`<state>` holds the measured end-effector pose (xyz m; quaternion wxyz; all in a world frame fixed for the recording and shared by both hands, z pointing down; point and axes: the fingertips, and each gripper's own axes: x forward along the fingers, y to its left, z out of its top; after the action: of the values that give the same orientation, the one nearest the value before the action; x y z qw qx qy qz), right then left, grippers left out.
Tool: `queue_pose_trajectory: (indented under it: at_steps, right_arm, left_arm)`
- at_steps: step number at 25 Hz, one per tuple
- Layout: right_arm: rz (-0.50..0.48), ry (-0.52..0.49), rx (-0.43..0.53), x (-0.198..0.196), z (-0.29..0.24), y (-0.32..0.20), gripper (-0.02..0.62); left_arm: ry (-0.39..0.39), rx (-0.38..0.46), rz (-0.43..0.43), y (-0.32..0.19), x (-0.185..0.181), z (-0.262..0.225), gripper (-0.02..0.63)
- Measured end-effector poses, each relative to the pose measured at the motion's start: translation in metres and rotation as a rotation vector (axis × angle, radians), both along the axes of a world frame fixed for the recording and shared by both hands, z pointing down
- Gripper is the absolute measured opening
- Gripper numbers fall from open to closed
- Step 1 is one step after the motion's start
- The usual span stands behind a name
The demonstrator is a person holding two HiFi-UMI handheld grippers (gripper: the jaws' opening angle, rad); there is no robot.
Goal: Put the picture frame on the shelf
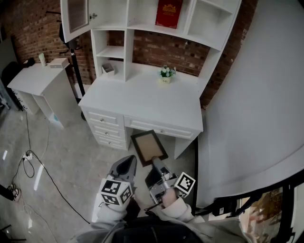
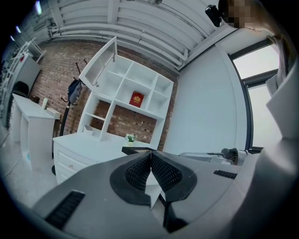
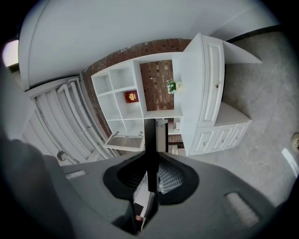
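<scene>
**Head view:** the right tool (image 1: 155, 163), at lower centre, is clamped on the near edge of the picture frame (image 1: 149, 146). The frame is carried in the air in front of the white counter (image 1: 142, 97), low against its drawers and well apart from the shelf (image 1: 142, 29) at the top of the picture. The left tool (image 1: 128, 163) hangs just beside the frame, apart from it. The pick-up therefore appears done; the approach, the lift to shelf height and the release are left. The counter bears only a small flower pot (image 1: 166, 75). The shelf holds a red book (image 1: 168, 13) at top centre, and its door (image 1: 77, 18) stands open at upper left. A brick wall (image 1: 156, 50) lies behind, a grey floor (image 1: 61, 156) with cables (image 1: 29, 159) fills the lower left, and a second, smaller counter (image 1: 33, 78) stands at the left edge.

**Left gripper view:** the left tool's jaws meet at centre with nothing between them. The frame's dark edge (image 2: 136, 150) shows just above them, and the shelf stands at centre left.

**Right gripper view:** in this view, which is rolled sideways, the right tool's jaws press on the frame's dark edge (image 3: 149, 135), which runs up the centre. The shelf and the red book lie beyond.
</scene>
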<state>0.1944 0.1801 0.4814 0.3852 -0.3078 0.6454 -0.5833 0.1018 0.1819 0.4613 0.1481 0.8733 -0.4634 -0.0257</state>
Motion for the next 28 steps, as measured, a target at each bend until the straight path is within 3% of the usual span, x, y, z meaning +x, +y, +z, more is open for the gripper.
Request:
queue_pose_trajectory:
  at_steps: [28]
  right_arm:
    - [0.011,-0.009,-0.001,-0.07,0.001,-0.129,0.067]
  left_arm:
    - [0.004,0.024,-0.013,-0.128,-0.078,-0.002,0.006]
